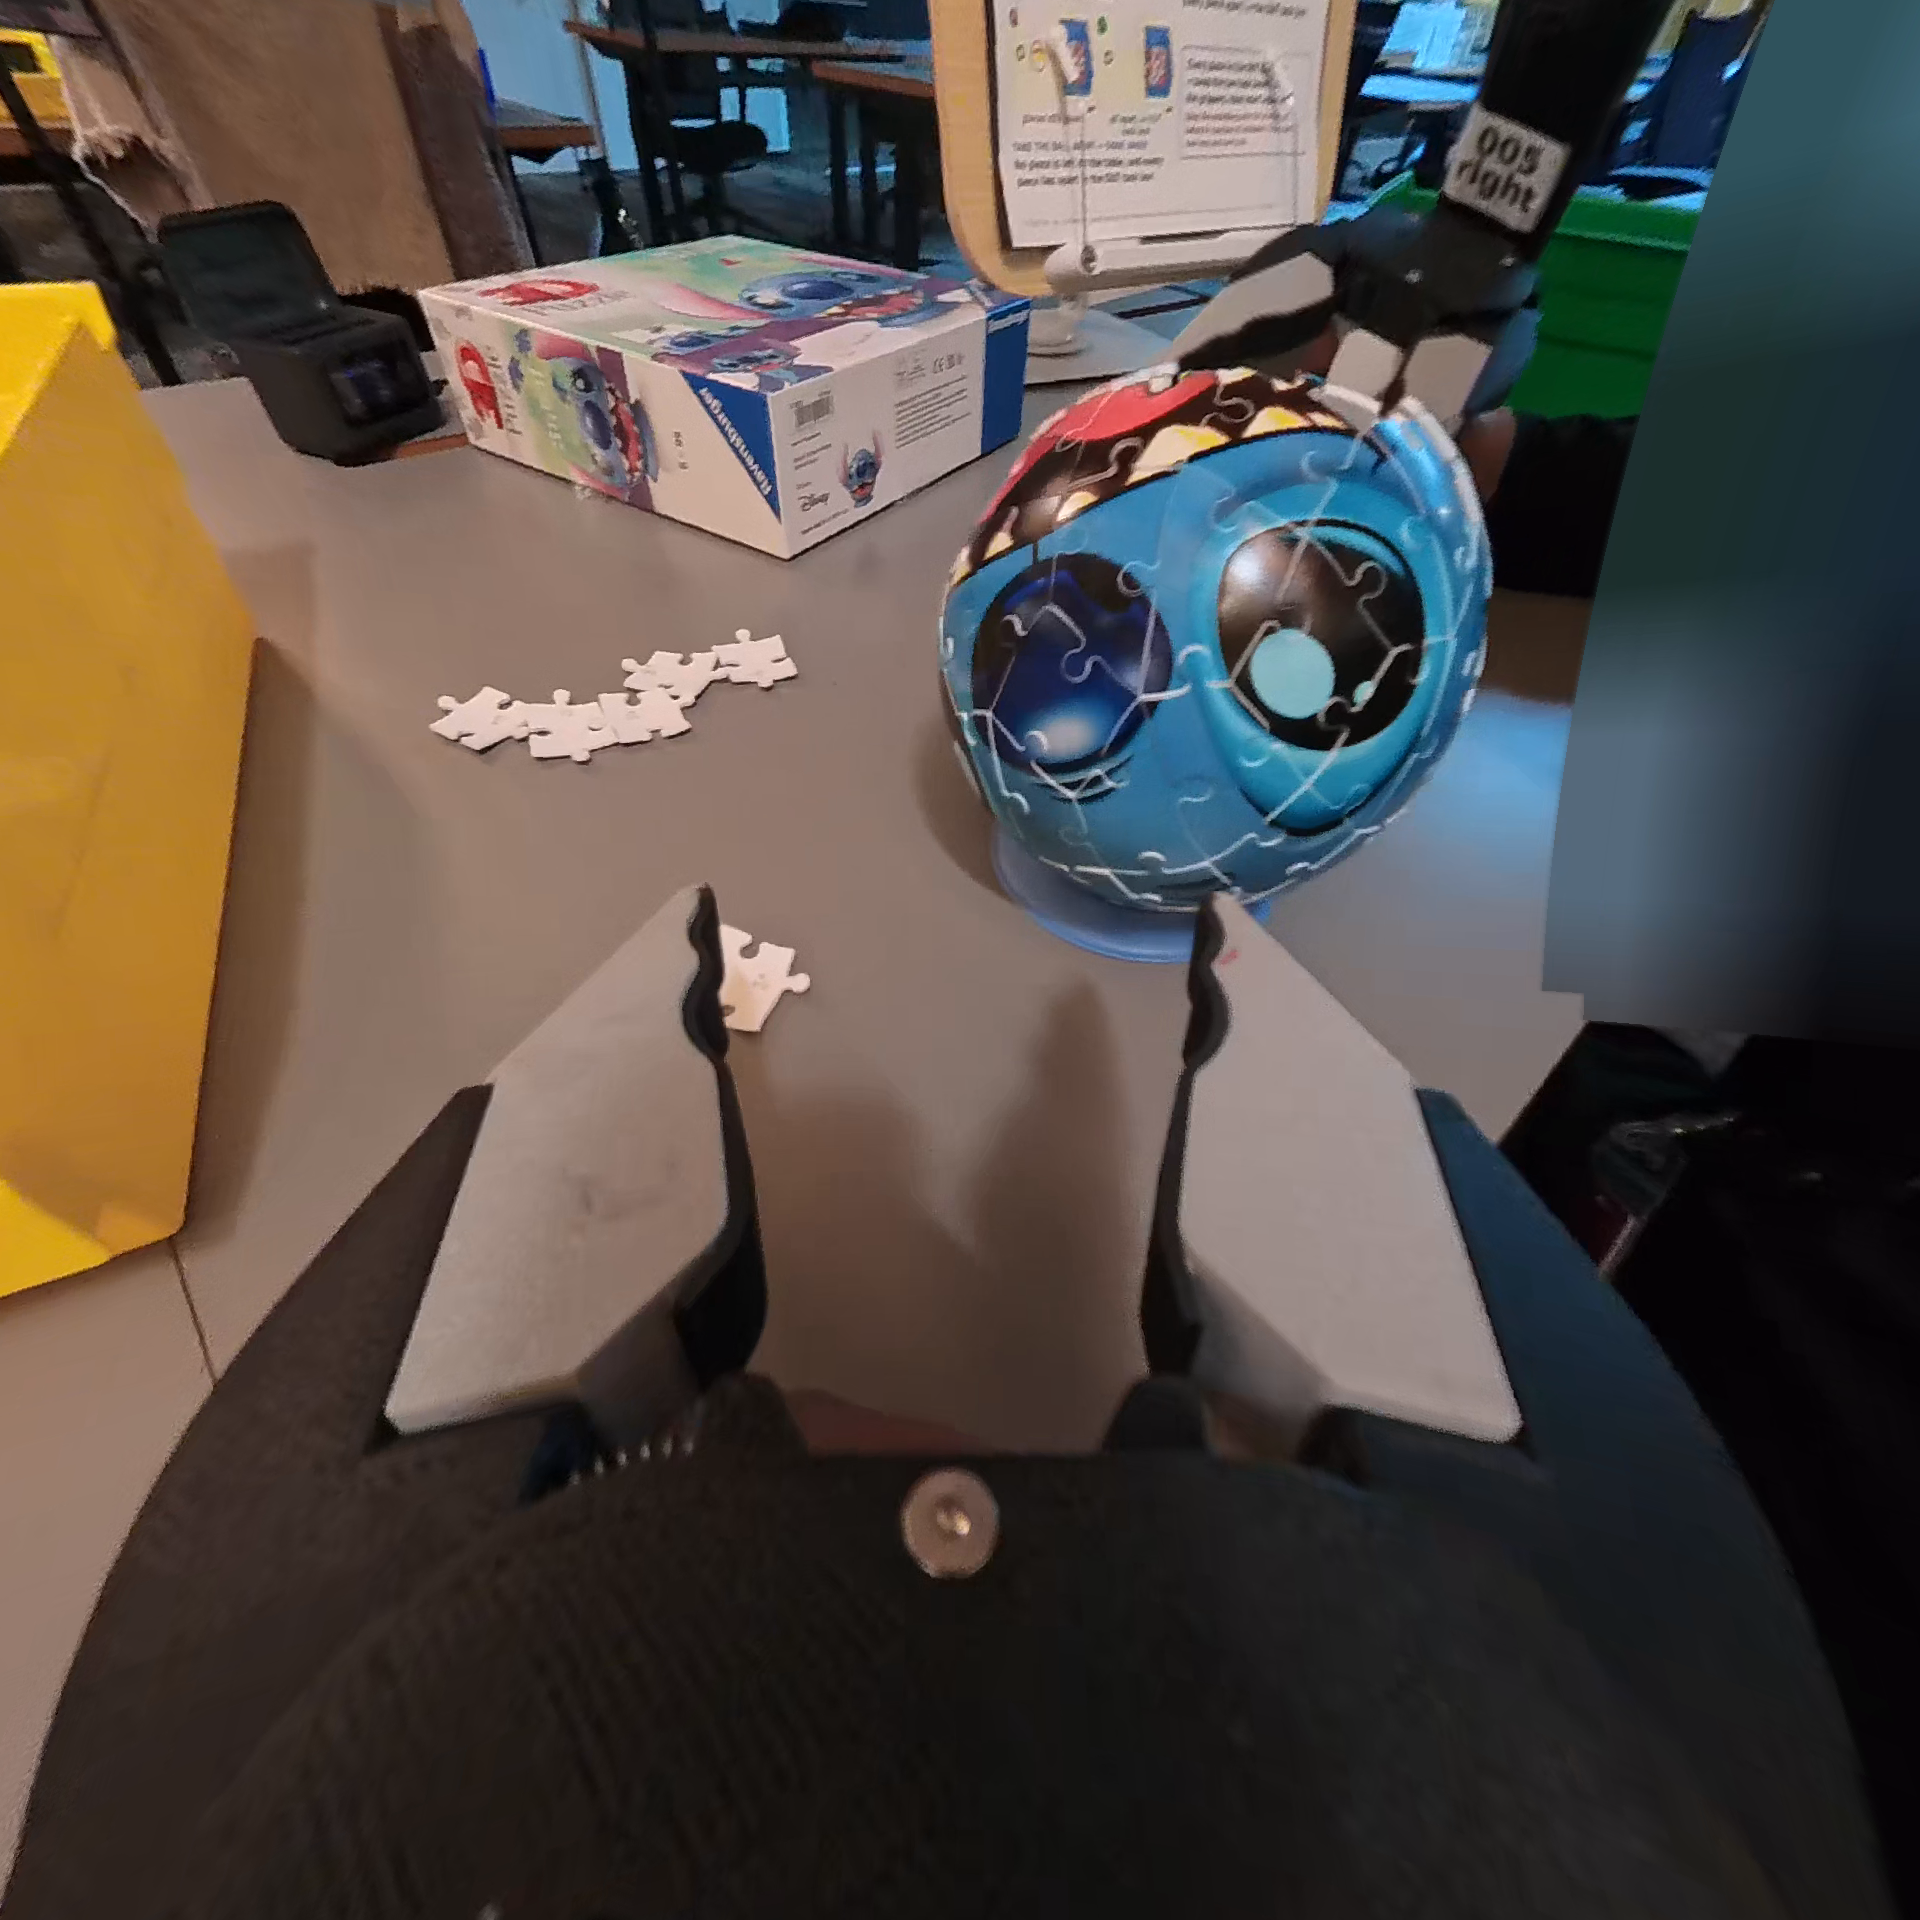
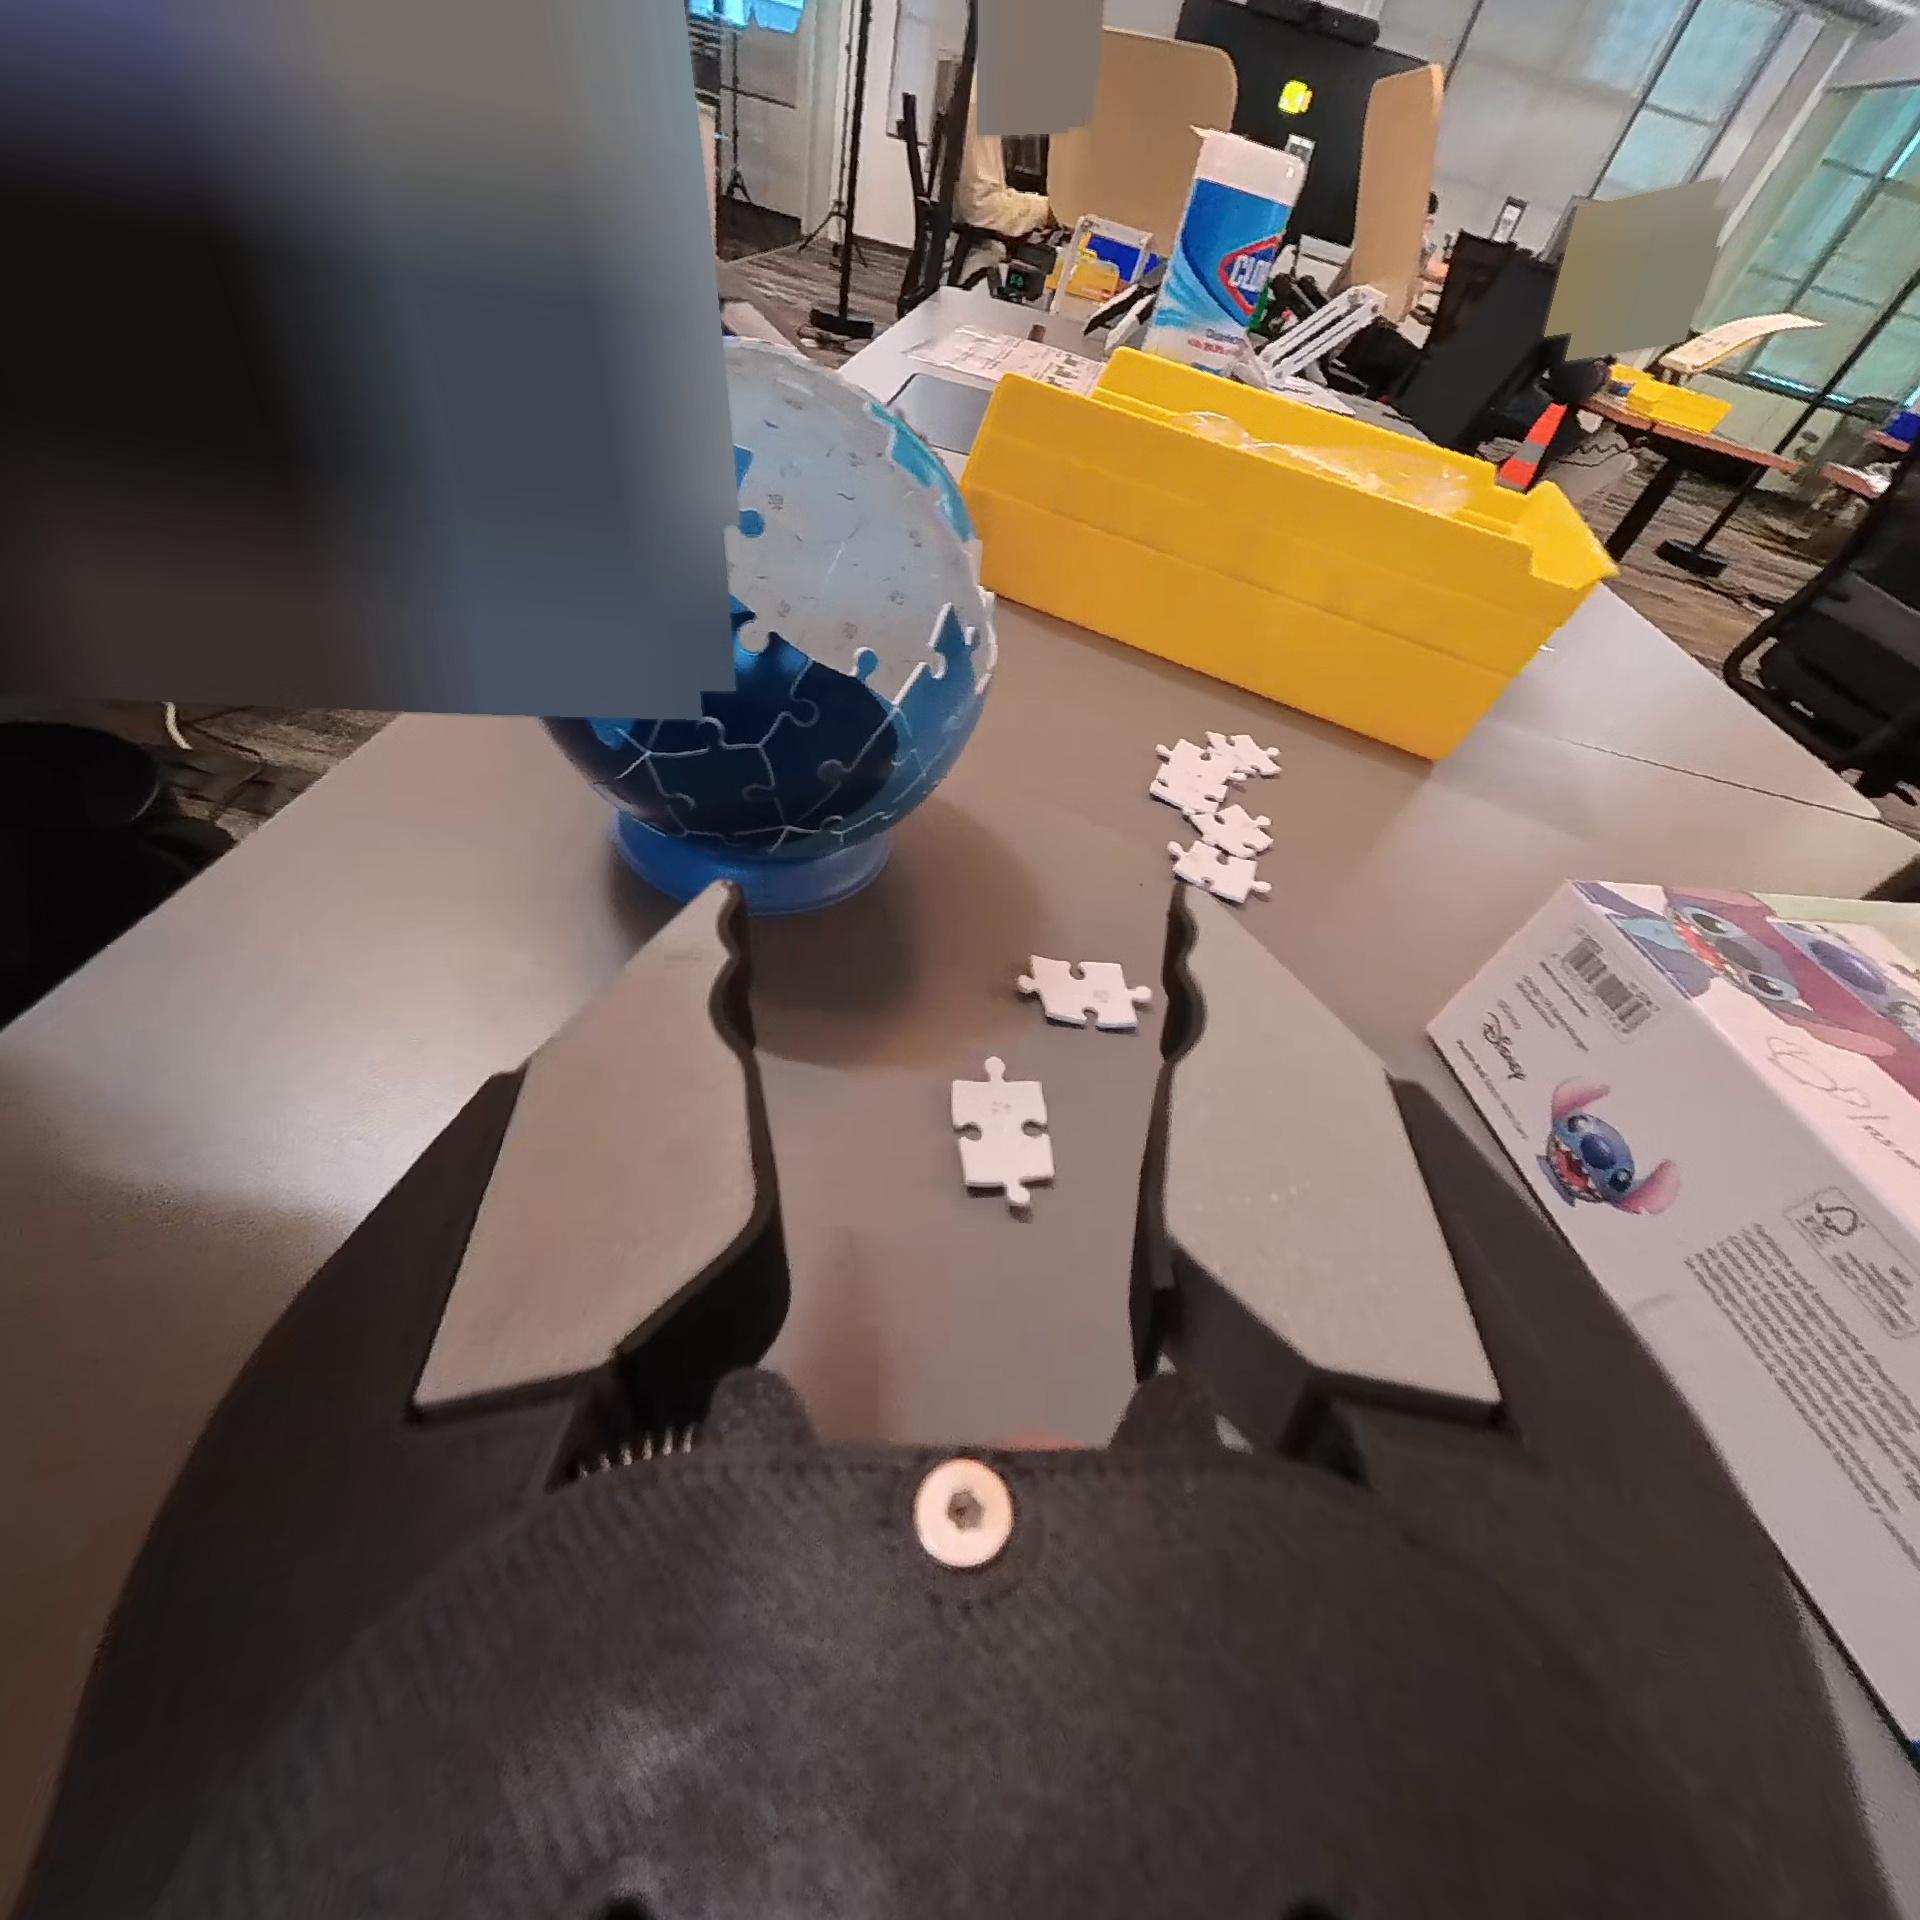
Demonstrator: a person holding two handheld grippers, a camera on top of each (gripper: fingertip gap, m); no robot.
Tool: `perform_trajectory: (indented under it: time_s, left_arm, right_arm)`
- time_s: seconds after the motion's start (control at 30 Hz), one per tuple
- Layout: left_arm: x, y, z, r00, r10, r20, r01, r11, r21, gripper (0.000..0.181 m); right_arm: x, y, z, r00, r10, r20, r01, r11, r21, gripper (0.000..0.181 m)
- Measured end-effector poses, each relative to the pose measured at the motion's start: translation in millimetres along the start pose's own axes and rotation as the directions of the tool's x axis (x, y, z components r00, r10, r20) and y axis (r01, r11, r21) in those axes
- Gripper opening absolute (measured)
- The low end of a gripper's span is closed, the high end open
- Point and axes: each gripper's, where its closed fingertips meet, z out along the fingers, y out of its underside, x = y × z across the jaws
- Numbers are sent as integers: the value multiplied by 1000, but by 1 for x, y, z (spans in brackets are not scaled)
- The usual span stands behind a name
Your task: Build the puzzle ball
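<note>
The puzzle ball (image 1: pixel 1216 665) is blue with two big dark eyes and a red and black top, and it sits on a blue ring stand (image 1: pixel 1122 925). My left gripper (image 1: pixel 956 935) is open and empty, low over the table just in front of the stand. One white piece (image 1: pixel 764 977) lies by its left finger. My right gripper (image 1: pixel 1340 343) shows open above the ball's top. In the right wrist view the right gripper (image 2: pixel 954 935) is open and empty. The ball (image 2: pixel 831 665) is ahead left and partly shows white piece backs. Two loose pieces (image 2: pixel 1003 1132) (image 2: pixel 1086 992) lie between its fingers.
A cluster of white pieces (image 1: pixel 613 696) (image 2: pixel 1216 810) lies on the grey table. The puzzle box (image 1: pixel 727 384) (image 2: pixel 1714 1143) and a yellow bin (image 1: pixel 94 831) (image 2: pixel 1247 551) flank the work area. A black device (image 1: pixel 301 332) and a sign stand (image 1: pixel 1132 125) stand behind. My right fingertips sit around 25 cm from my left ones.
</note>
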Motion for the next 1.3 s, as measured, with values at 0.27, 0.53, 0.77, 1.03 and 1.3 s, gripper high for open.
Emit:
perform_trajectory:
  time_s: [0.27,0.53,0.77,1.03,1.3]
  left_arm:
    - [-8,-1,-9,992,74,102,-77,997,22,85]
    - [-35,16,-2,988,21,151,-3,993,-118,65]
    - [-49,11,20,994,22,110,-7,991,-130,59]
    - [-58,50,36,979,197,44,-161,892,-423,58]
    - [-59,55,41,995,83,-53,-98,880,-465,31]
  right_arm:
    - [-19,5,10,993,-118,4,118,991,-66,80]
    - [-5,4,7,999,-34,-17,34,998,-45,79]
    - [9,5,1,999,26,-45,-28,999,-35,74]
    - [10,5,-1,999,35,-40,-36,999,-30,75]
    - [6,5,0,1000,1,-30,-3,999,-36,74]
